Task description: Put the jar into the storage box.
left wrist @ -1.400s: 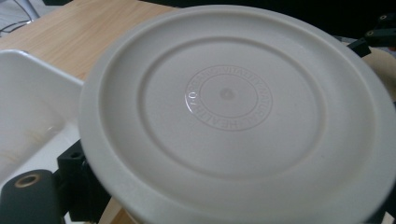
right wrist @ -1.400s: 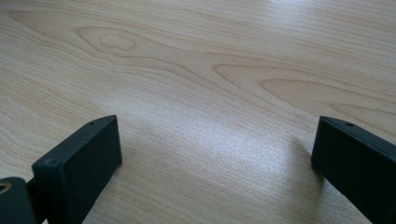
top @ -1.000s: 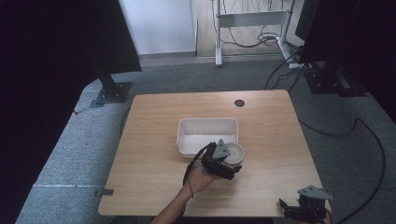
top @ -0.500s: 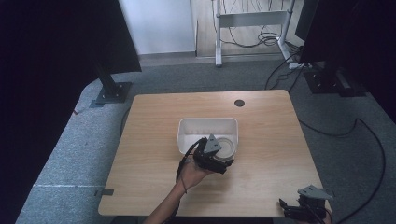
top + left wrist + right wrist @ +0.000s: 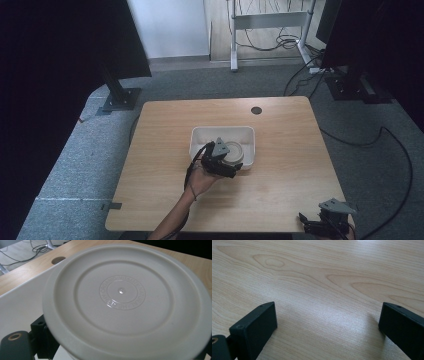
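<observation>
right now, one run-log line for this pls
left tool: shut on round white lid | lid: over white tub | right tool: open, on table

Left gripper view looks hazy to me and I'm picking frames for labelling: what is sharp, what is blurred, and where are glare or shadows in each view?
Left gripper view: the round white lid has readable embossed lettering with a small glint at its centre, and its near rim is soft. Right gripper view: the table grain is crisp, with soft shadows beside the jaws. High view: evenly lit tabletop, dark surroundings, white tray clear.
</observation>
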Tool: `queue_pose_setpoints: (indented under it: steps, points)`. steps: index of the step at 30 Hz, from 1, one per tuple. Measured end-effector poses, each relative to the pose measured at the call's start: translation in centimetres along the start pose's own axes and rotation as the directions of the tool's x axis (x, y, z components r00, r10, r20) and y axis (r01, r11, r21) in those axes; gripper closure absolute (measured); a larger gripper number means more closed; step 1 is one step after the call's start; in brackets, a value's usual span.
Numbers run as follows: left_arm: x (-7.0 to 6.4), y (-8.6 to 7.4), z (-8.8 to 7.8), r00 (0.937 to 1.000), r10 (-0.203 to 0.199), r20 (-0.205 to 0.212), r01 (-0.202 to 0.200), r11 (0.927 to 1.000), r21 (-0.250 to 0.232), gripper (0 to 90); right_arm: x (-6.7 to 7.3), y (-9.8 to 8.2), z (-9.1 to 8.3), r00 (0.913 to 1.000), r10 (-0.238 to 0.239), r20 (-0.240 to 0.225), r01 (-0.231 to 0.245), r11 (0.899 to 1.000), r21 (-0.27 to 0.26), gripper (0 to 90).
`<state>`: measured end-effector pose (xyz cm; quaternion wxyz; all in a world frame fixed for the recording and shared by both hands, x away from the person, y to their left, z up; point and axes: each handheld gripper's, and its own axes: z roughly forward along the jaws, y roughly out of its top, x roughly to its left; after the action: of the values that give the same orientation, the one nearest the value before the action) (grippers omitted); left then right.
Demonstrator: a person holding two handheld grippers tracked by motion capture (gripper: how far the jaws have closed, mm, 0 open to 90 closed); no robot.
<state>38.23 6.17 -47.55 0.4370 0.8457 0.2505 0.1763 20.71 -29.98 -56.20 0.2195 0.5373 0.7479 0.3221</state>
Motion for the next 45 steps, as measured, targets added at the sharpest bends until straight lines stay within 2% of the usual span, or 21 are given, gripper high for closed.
queue_pose_setpoints:
  steps: [16,32,45]
  points:
    - [2.2,0.0,1.2,0.9985,-0.016,-0.052,0.016,0.9999,-0.004,10.0,0.0,0.0,0.0,1.0,0.0,0.0,0.0,1.0,0.0,1.2]
    - [2.8,-0.7,3.6,0.995,-0.038,-0.092,0.038,0.9993,0.003,10.0,0.0,0.0,0.0,1.0,-0.001,0.0,0.001,1.0,-0.001,1.2]
    - [2.5,-1.9,4.8,0.9909,-0.05,-0.125,0.055,0.9977,0.04,10.0,0.0,0.0,0.0,1.0,-0.001,0.0,0.001,1.0,-0.001,1.2]
